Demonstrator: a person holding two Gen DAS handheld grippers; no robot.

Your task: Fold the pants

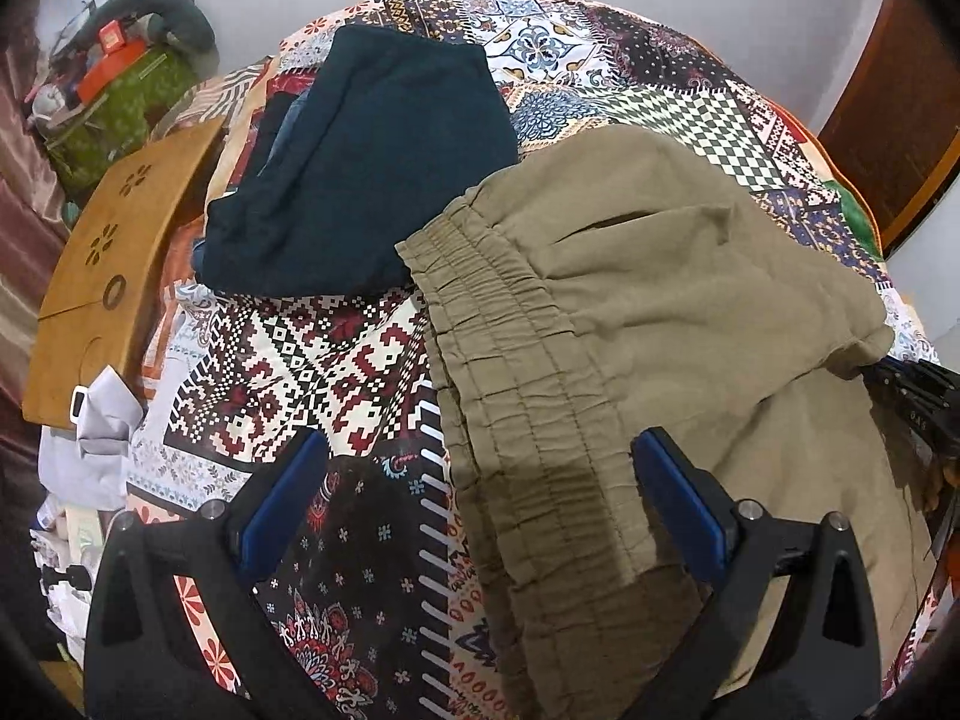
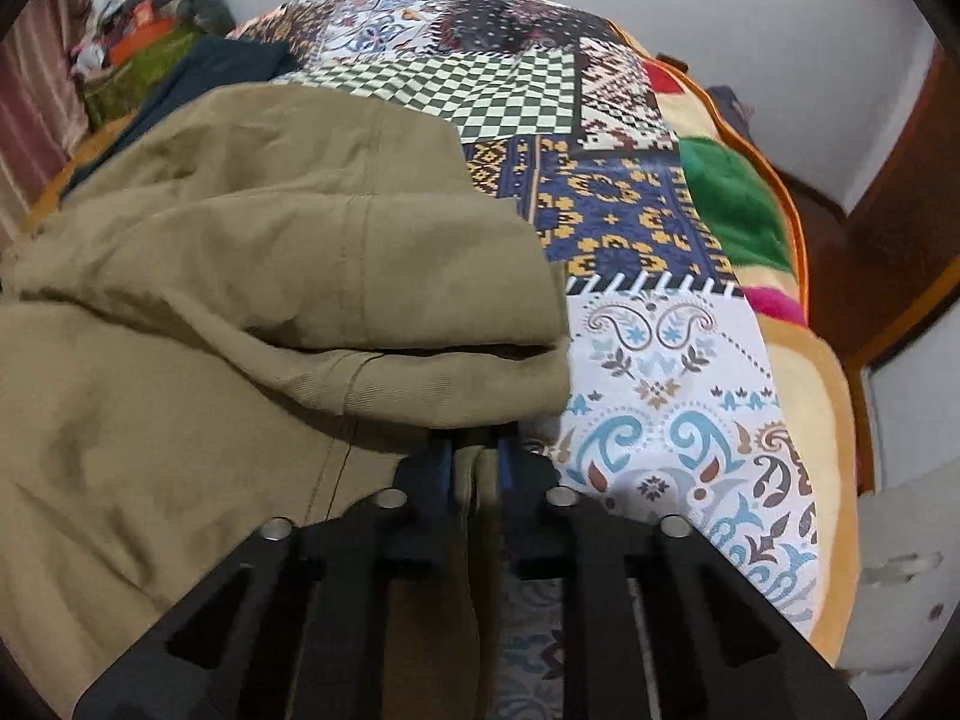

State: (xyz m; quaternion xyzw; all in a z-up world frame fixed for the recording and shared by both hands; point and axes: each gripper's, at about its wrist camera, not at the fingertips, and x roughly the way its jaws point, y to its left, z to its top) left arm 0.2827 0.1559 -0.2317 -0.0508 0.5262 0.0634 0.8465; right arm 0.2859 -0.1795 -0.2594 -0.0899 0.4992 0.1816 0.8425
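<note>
Khaki pants [image 1: 648,300] with an elastic waistband [image 1: 510,372] lie on a patchwork bedspread [image 1: 288,372]. My left gripper [image 1: 480,480] is open above the waistband, its blue pads on either side of it. My right gripper [image 2: 474,456] is shut on a fold of the khaki pants [image 2: 270,252]; the cloth drapes over its fingertips. The right gripper also shows in the left wrist view [image 1: 918,402], at the pants' right edge.
Folded dark teal pants [image 1: 366,162] lie on the bed behind the khaki pair. A wooden lap table [image 1: 114,252] stands at the left. A cluttered green bag [image 1: 114,102] is at the far left. A green and orange blanket [image 2: 732,210] lies at the bed's right edge.
</note>
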